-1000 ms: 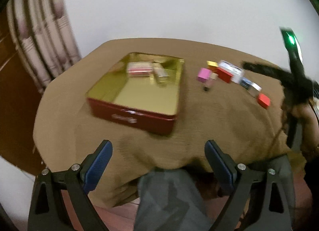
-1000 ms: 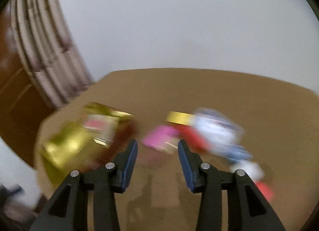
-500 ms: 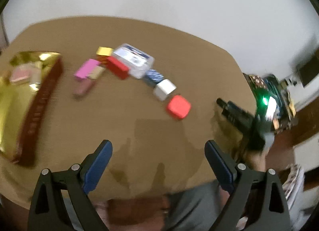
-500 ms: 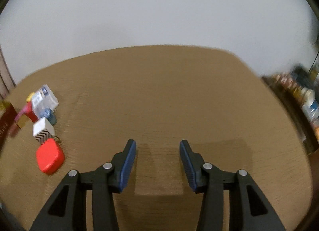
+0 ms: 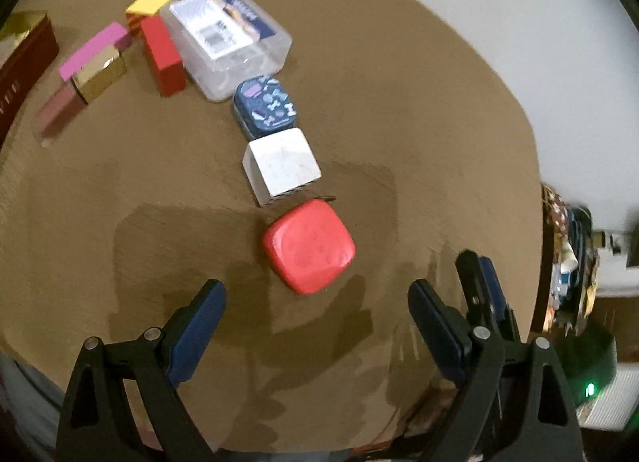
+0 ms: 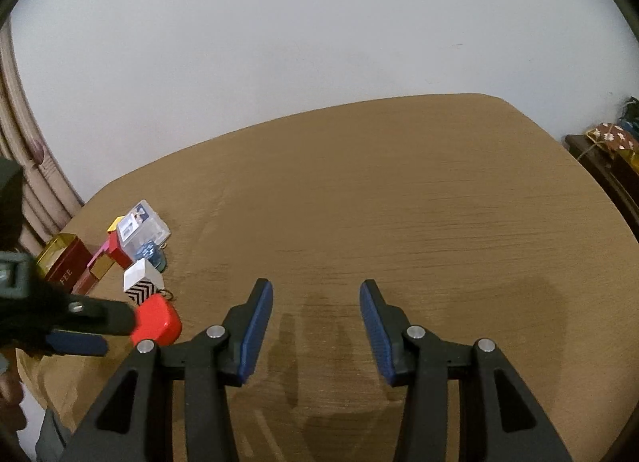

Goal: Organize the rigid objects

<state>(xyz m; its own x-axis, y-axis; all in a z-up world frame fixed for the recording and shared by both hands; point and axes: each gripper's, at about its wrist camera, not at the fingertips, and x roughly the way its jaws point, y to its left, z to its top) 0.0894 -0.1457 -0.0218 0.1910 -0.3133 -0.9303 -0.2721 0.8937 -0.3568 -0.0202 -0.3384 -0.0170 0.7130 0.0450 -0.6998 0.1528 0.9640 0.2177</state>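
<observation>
Bare surface [image 6: 399,202] spreads right of the boxes; left tongs [image 5: 315,302] wide open near red box [image 5: 309,246], right tongs [image 6: 316,326] part-open, both empty.

Small coloured boxes [image 5: 309,252] in a curved row beside red tin [image 5: 24,58]

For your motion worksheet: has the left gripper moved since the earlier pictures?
Yes. The left gripper swung away from the red-and-gold tin, toward the rounded red plastic case.

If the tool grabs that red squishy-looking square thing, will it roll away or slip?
The red case lies flat on the table, so it probably won't roll. Its rounded corners and smooth shell look a bit slippery. It seems hard, not squishy, and likely light.
</observation>
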